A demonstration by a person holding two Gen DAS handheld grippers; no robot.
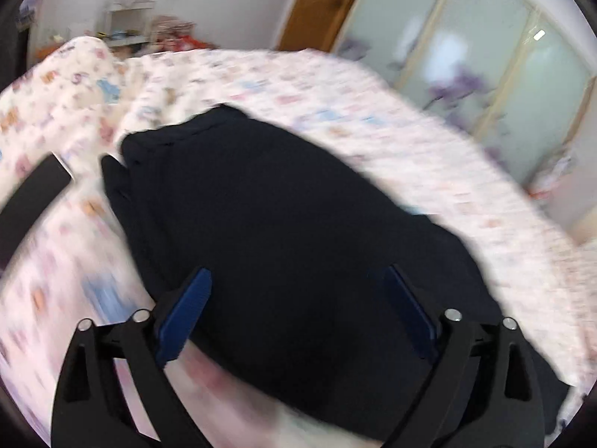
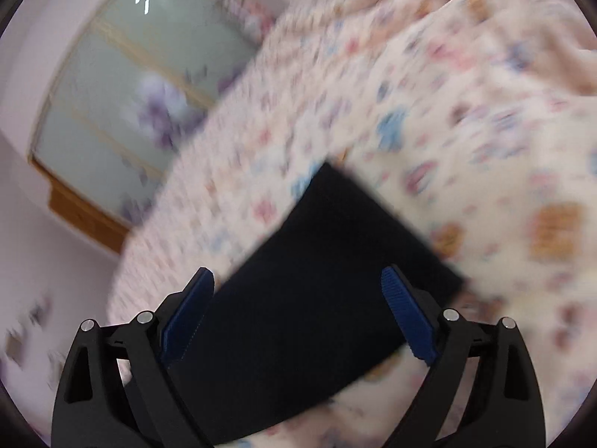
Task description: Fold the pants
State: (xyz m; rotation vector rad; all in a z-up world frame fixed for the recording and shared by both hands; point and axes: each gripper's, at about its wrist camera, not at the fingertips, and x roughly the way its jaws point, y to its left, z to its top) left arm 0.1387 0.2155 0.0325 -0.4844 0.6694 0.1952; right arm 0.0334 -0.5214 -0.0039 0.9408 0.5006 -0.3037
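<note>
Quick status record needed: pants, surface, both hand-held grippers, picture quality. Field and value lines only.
pants: dark navy pants lying on the bed, seen as a narrower strip in the right wrist view
surface: patterned bedspread with small pastel prints
left hand-held gripper: open, over the pants, nothing between the fingers
right hand-held gripper: open, over the pants strip, holding nothing
background: frosted-glass wardrobe doors
picture quality: motion blur in both views; contact with fabric cannot be judged
</note>
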